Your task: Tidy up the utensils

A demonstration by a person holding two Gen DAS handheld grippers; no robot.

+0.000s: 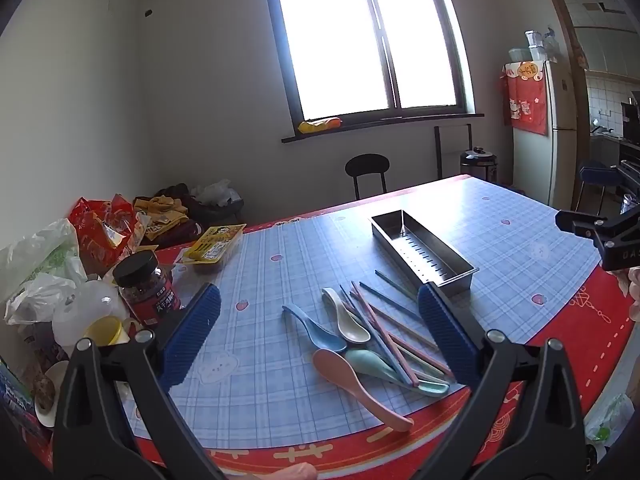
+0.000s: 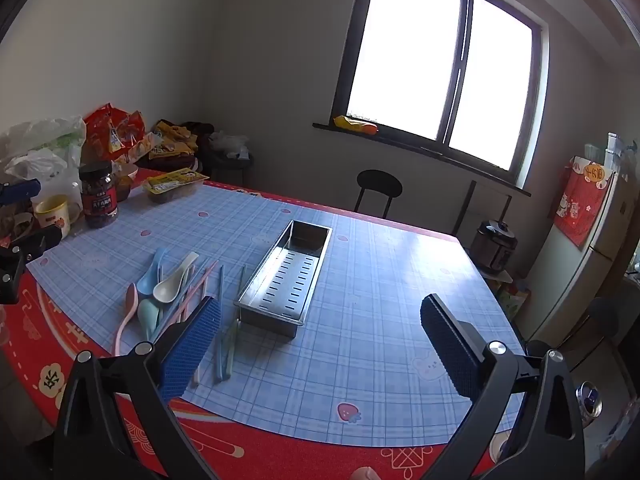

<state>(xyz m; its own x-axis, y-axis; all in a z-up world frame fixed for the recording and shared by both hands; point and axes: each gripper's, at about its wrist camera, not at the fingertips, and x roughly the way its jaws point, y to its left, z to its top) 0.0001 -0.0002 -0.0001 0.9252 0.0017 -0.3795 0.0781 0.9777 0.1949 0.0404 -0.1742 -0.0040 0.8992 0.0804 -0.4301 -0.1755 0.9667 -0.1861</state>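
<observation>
Both the left gripper (image 1: pixel 318 330) and right gripper (image 2: pixel 320 344) hover released, holding nothing. Spoons (image 1: pixel 352 344) and chopsticks (image 1: pixel 394 320) lie heaped near the tabletop's front edge, beside the empty metal tray (image 1: pixel 424 250). They look light, stiff and slippery; pinch each mid-handle.

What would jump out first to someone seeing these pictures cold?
A heap of pastel spoons and chopsticks lies mid-table on the blue plaid mat, with an empty steel tray just beside it. Both the left gripper and the right gripper hang open above, holding nothing.
</observation>
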